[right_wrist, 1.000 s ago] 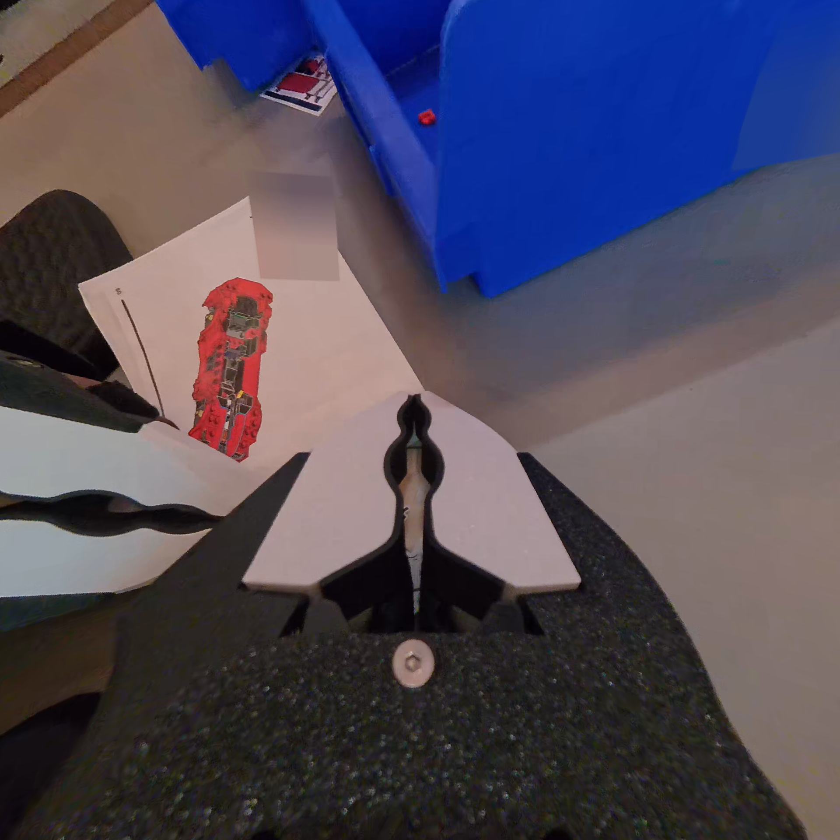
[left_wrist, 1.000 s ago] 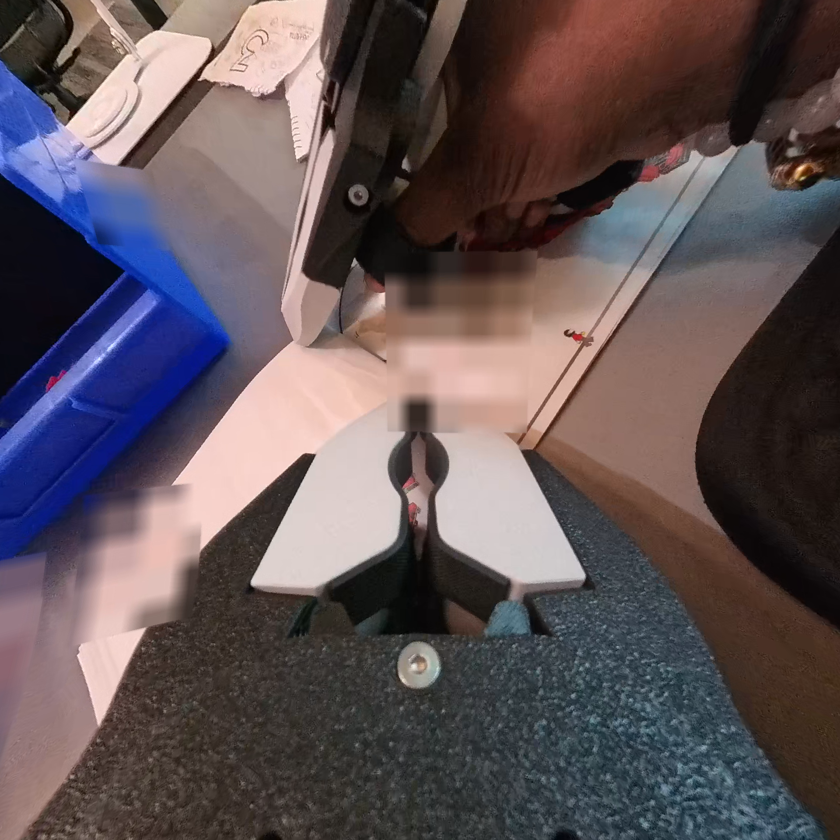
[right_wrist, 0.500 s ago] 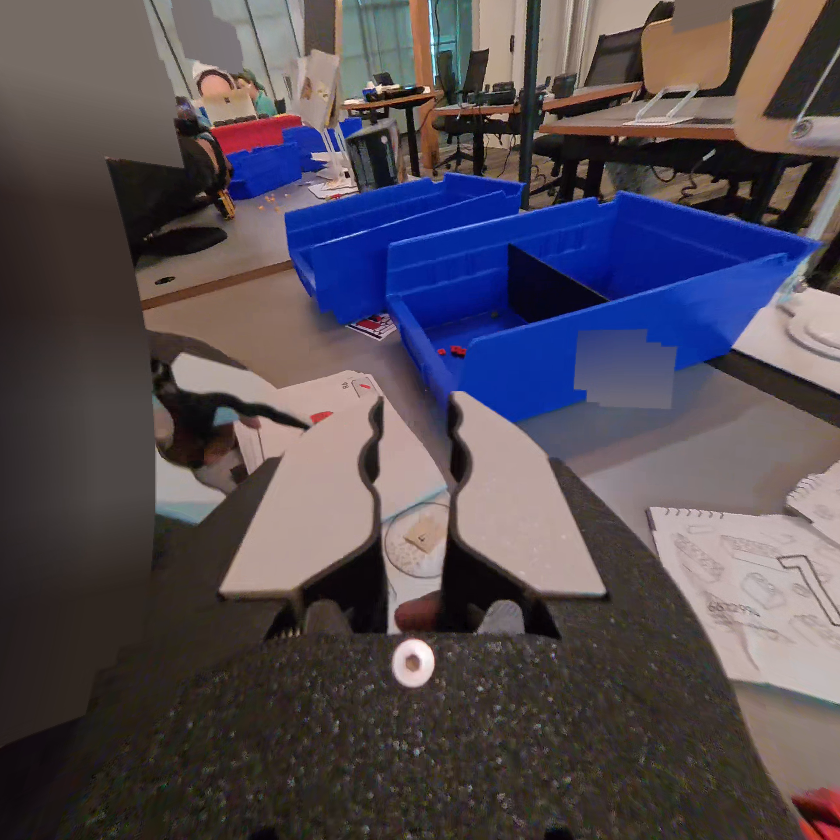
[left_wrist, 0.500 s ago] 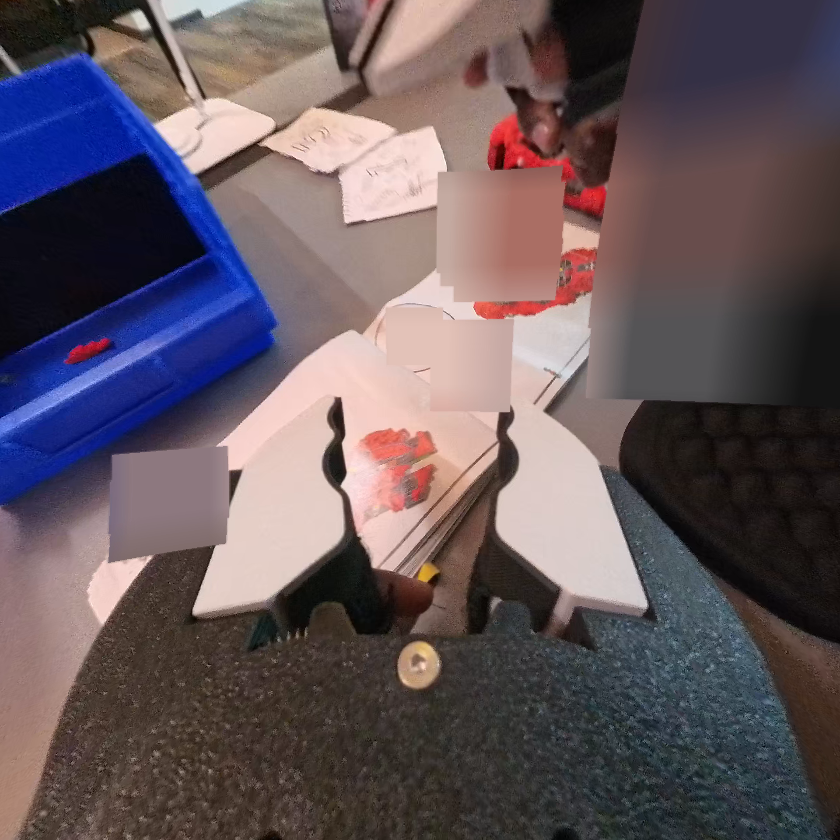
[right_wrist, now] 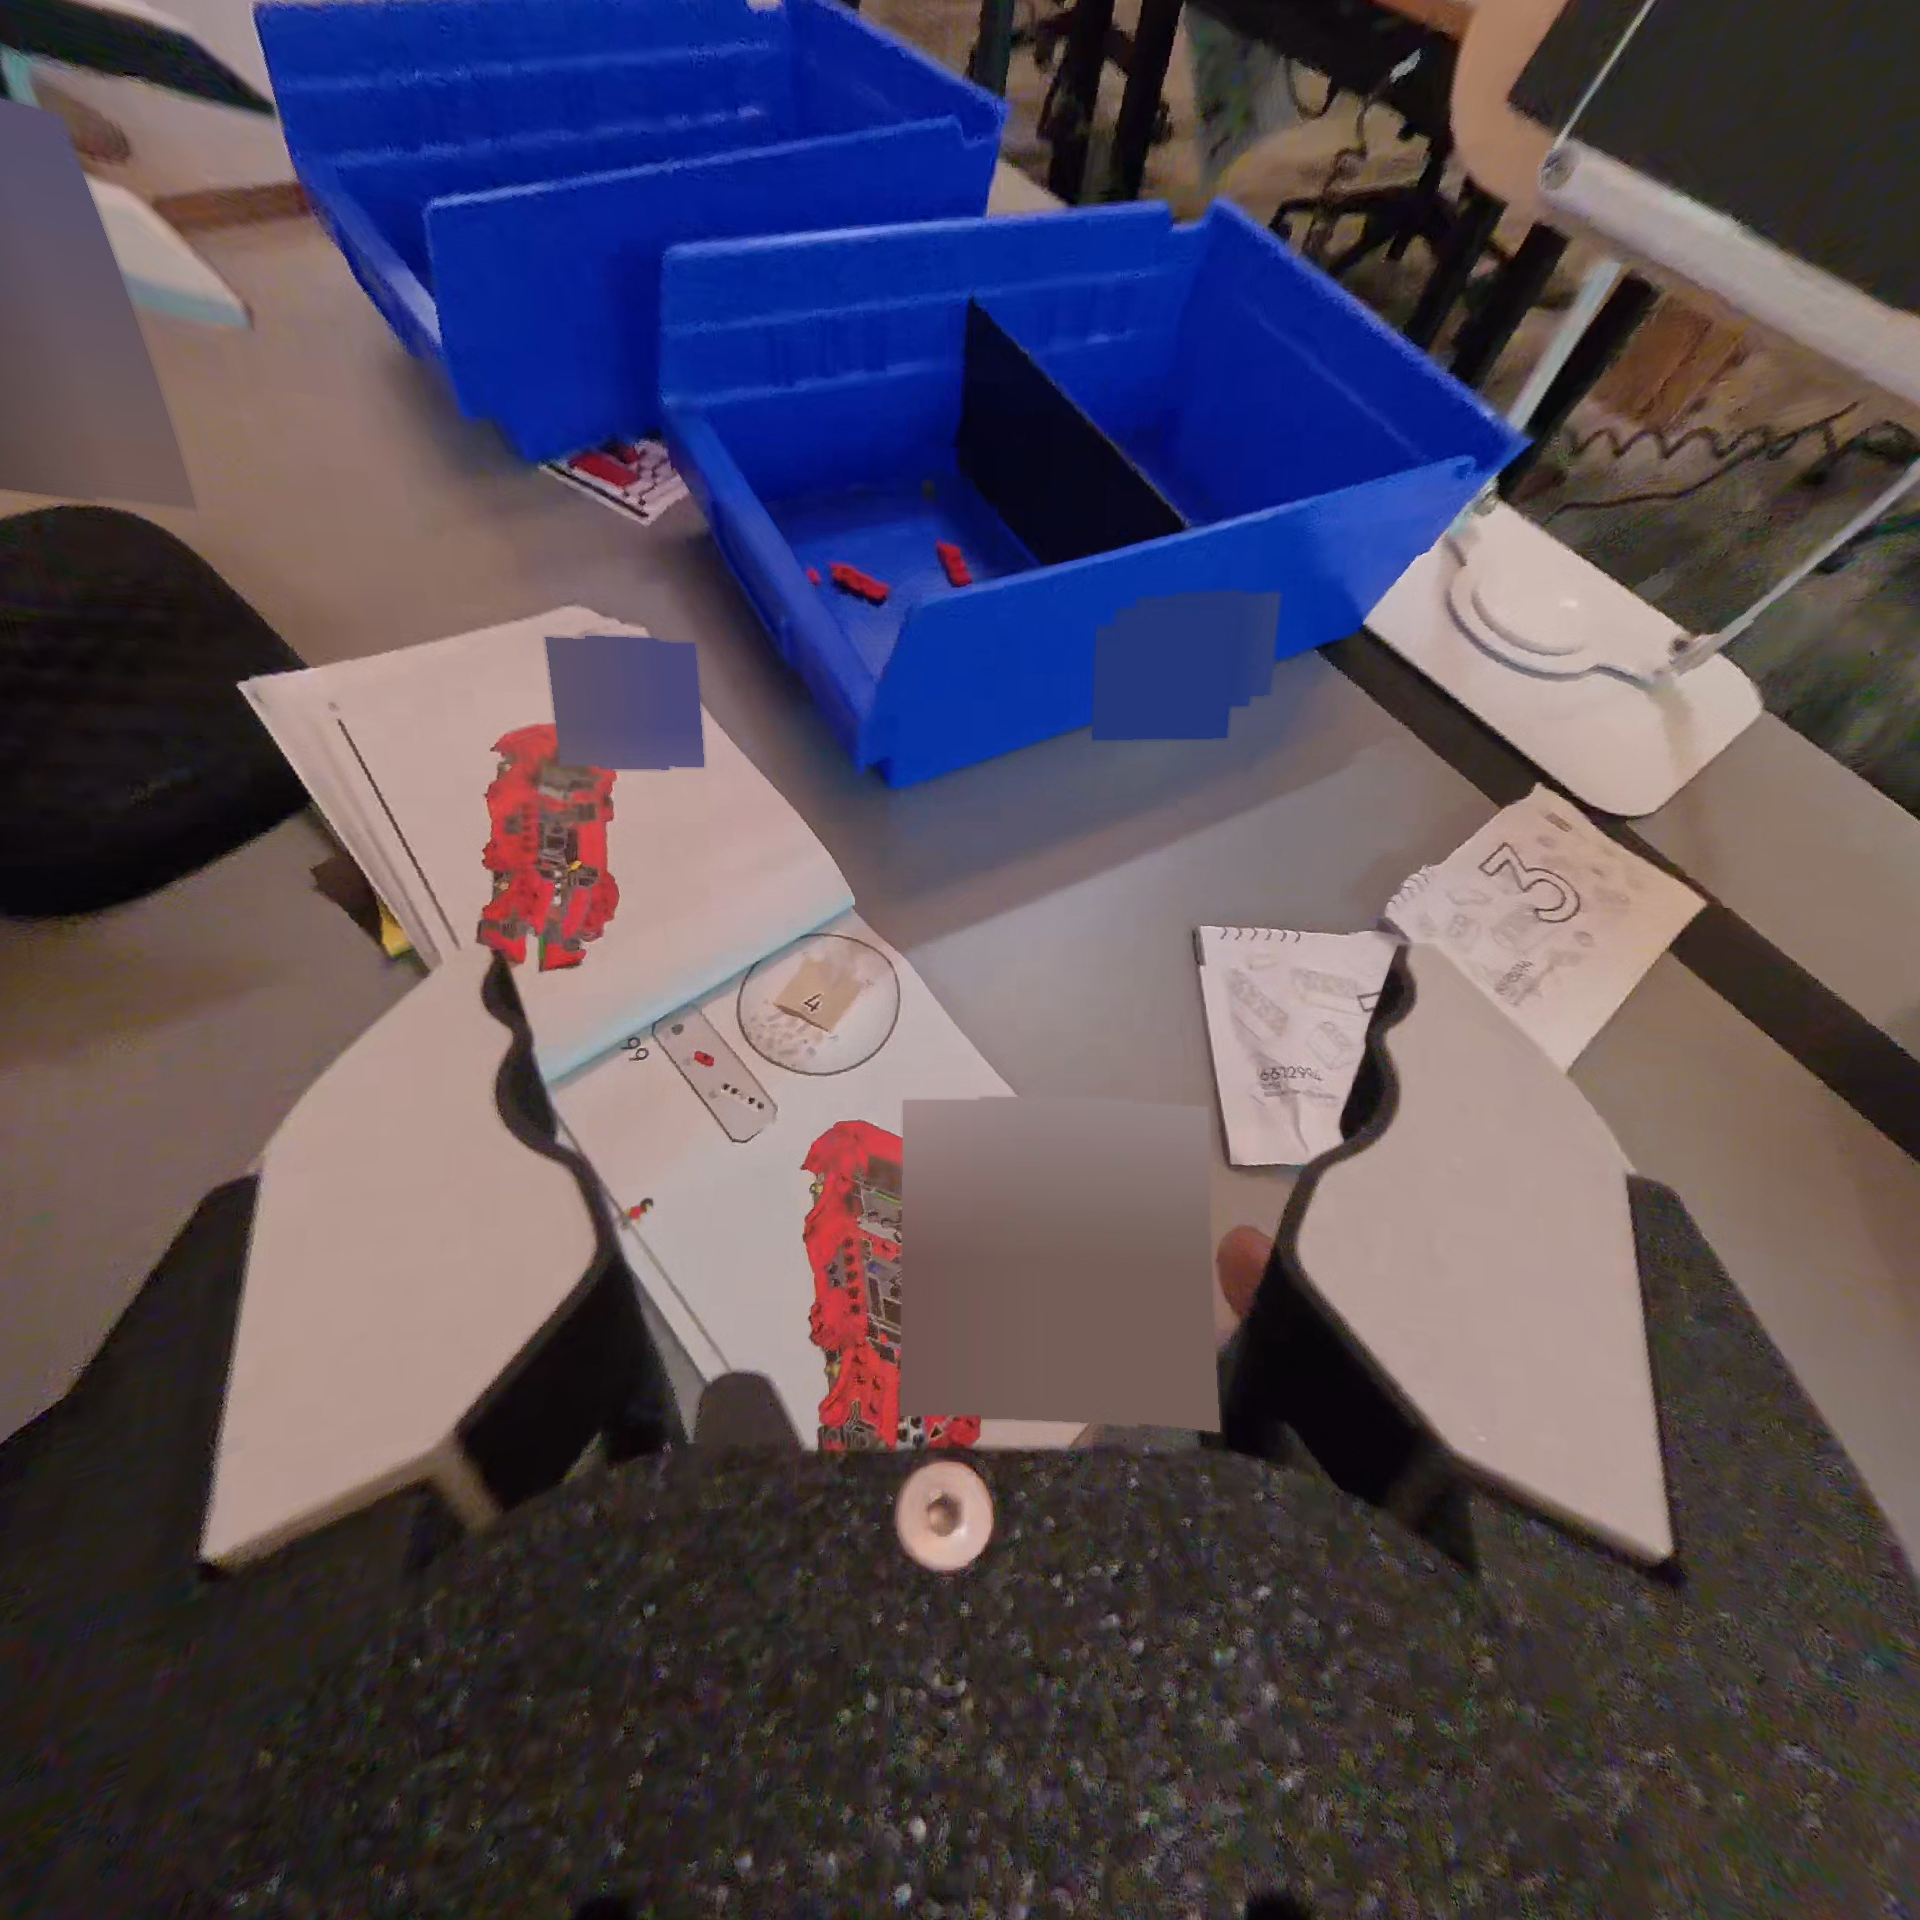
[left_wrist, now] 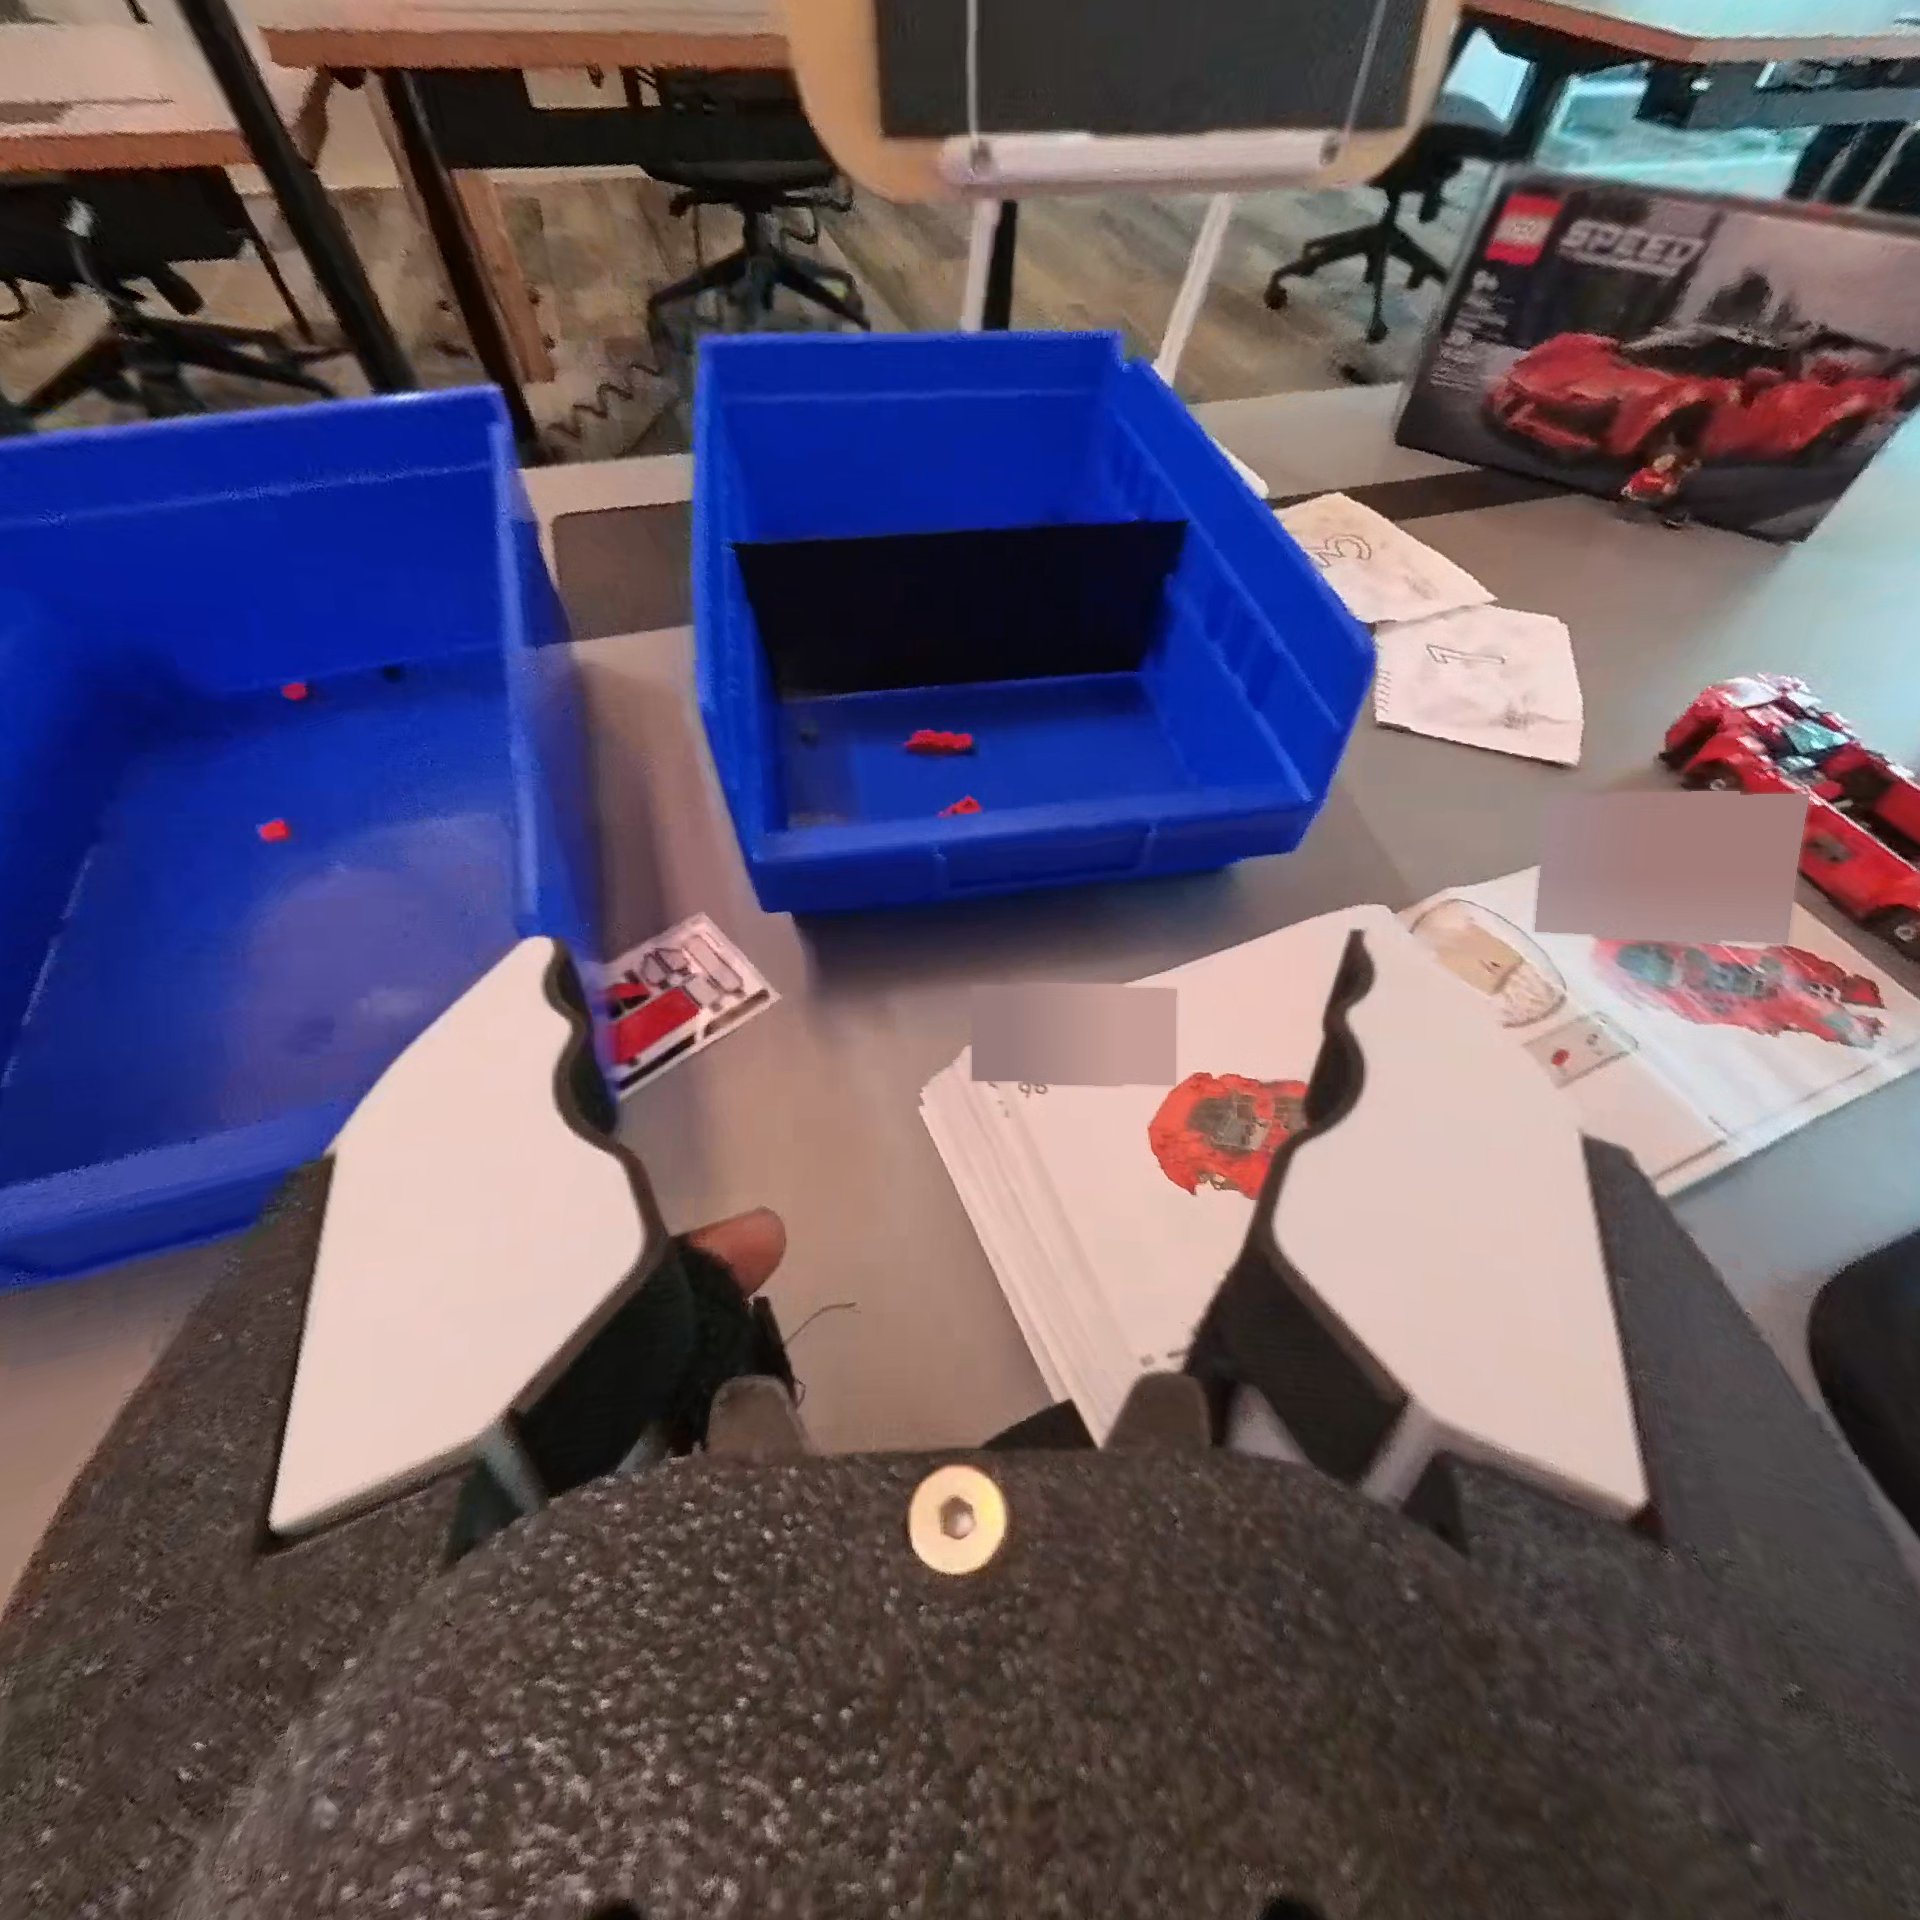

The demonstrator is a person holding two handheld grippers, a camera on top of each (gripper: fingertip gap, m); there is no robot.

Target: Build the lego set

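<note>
Both the left tool [left_wrist: 951, 1049] and the right tool [right_wrist: 940, 1049] hover with jaws spread wide and empty above the open white instruction booklet [right_wrist: 665, 862] on the grey table [left_wrist: 852, 1091]. The likely next step is fetching a small red brick [right_wrist: 857, 580] from the divided blue plastic bin [right_wrist: 1340, 540]: descend slowly and pinch it squarely. The part-built red lego car [left_wrist: 1808, 779] sits at the far right. A second ago both tools were closed, low over the pages.
</note>
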